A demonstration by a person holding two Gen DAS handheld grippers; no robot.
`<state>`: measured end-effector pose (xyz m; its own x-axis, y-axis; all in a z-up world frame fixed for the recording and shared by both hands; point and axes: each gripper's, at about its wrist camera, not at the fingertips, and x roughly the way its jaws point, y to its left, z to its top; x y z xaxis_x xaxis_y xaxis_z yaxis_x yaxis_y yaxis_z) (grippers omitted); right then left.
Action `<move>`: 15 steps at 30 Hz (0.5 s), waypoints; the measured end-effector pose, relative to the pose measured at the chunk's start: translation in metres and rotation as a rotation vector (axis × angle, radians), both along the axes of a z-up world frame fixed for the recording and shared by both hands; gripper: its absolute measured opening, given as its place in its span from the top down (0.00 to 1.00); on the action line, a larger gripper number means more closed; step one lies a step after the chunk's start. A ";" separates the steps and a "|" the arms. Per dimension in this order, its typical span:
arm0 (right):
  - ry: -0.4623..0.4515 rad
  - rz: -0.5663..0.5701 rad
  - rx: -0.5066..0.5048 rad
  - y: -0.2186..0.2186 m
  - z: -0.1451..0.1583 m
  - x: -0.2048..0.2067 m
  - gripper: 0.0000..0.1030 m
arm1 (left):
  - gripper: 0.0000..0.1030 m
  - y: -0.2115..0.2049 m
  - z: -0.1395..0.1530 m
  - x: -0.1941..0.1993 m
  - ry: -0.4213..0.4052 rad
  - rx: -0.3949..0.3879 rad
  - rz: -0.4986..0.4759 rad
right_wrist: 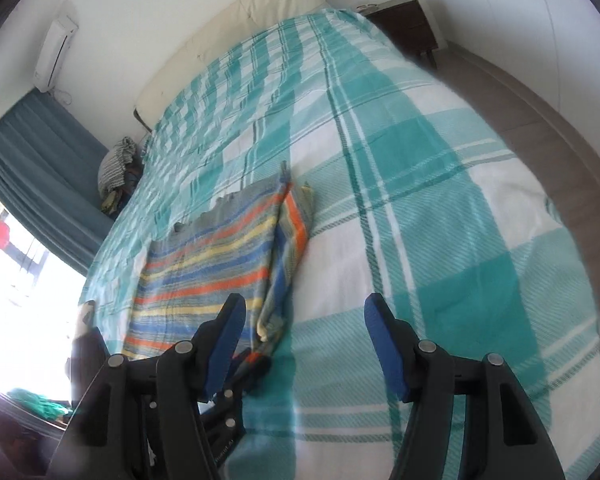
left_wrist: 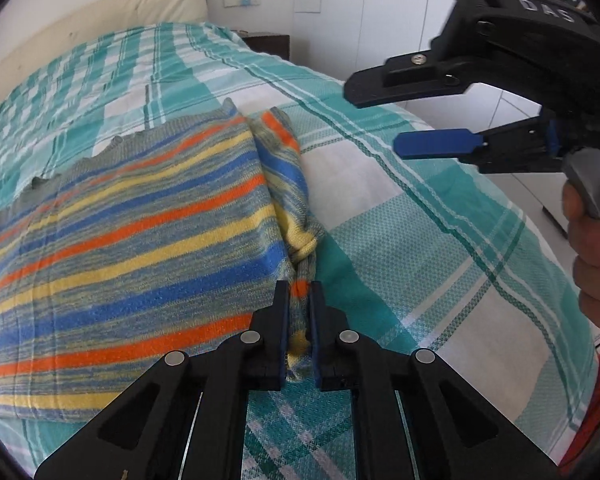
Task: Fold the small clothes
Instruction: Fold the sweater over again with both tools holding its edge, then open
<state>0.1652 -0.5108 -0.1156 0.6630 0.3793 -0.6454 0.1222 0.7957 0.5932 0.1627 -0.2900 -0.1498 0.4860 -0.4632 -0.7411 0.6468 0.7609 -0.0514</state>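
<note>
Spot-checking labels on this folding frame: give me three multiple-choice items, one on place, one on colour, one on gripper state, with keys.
1. Where does the striped garment lie?
A. on the plaid bedspread
B. on the floor
C. on the nightstand

2. What colour are the pads of the right hand-held gripper?
A. red
B. blue
C. white

3. What is the left hand-held gripper doing?
A. open above the bed
B. shut on nothing
C. shut on the garment's bunched edge

Key: 1 A, teal plaid cloth shows on all visible sides of the garment. 2 B, both views show blue pads. 3 C, knit fabric is pinched between its fingers, while the right one is open and holds nothing.
</note>
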 end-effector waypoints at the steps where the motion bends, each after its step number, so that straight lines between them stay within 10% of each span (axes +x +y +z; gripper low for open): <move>1: 0.005 0.035 0.059 0.001 -0.006 0.022 0.40 | 0.94 0.003 0.002 0.000 0.006 -0.018 0.003; 7: 0.105 0.086 0.196 0.018 -0.058 0.122 0.41 | 0.94 0.019 0.011 0.005 0.052 -0.105 0.021; 8: 0.098 0.084 0.224 0.023 -0.058 0.130 0.49 | 0.94 0.023 0.012 0.006 0.056 -0.116 0.024; 9: 0.094 0.075 0.224 0.028 -0.056 0.135 0.85 | 0.94 0.028 0.014 0.007 0.056 -0.129 0.030; 10: 0.097 0.048 0.178 0.035 -0.051 0.139 0.91 | 0.94 0.035 0.017 0.009 0.056 -0.148 0.039; 15: 0.037 0.083 0.078 0.086 -0.003 0.153 0.92 | 0.94 0.091 0.041 0.024 0.077 -0.287 0.134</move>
<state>0.3179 -0.4252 -0.1190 0.6036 0.4824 -0.6348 0.0802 0.7554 0.6503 0.1867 -0.1991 -0.1090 0.5043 -0.5943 -0.6264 0.5277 0.7864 -0.3213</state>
